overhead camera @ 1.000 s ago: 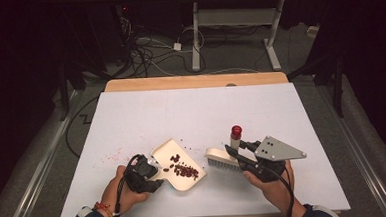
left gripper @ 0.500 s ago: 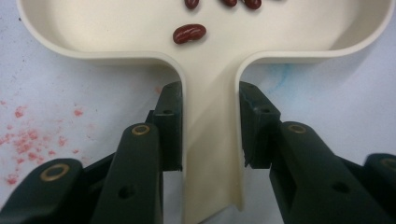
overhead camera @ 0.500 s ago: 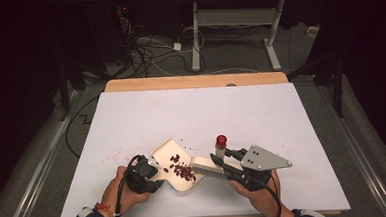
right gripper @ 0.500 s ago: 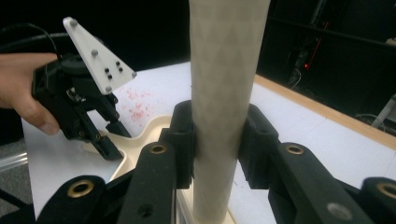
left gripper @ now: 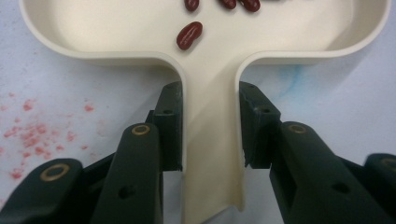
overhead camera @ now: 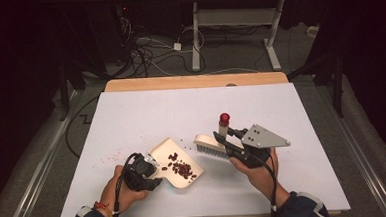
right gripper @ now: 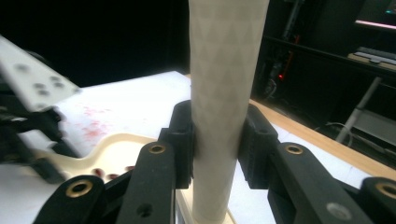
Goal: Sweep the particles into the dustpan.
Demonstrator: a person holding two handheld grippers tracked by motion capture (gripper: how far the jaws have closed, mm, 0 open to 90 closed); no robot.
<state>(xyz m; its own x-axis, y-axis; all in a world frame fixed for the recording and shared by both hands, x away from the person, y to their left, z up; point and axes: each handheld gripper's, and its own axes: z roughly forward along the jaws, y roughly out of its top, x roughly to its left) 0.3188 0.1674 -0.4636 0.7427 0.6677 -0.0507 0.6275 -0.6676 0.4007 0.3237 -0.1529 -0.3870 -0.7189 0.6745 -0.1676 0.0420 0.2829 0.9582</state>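
Left gripper [left gripper: 210, 140]: its two jaws are closed on the flat handle of the dustpan [left gripper: 205, 60], one pad on each long edge; it sits at about 7 o'clock on the table in the high view.
Right gripper [right gripper: 217, 140]: it clamps the pale handle of the brush [overhead camera: 210, 143], which stands upright between the pads, with the red cap [overhead camera: 224, 119] on top.
Dustpan, handling: I judge it light, stiff plastic with smooth walls, so it can slide on the table [overhead camera: 131, 111] if pushed. The narrow handle is the right place to hold, and the grip there looks centred.
Beans [overhead camera: 181, 169]: small, hard and smooth; I think they roll easily, so the pan should stay level.
Brush, handling: probably light, with a rigid handle and soft bristles. The handle has a fine pattern that should help against slipping.
Place: the dustpan lies near the front edge, left of middle; the brush is just beside its mouth, at about 2 o'clock from it, apart from the bean pile.
Left gripper view: it shows the pads against the handle and the red stains [left gripper: 32, 140] on the table.
Right gripper view: it shows the contact on the brush handle.
High view: it shows the loose beans [overhead camera: 185, 148] between pan and brush.
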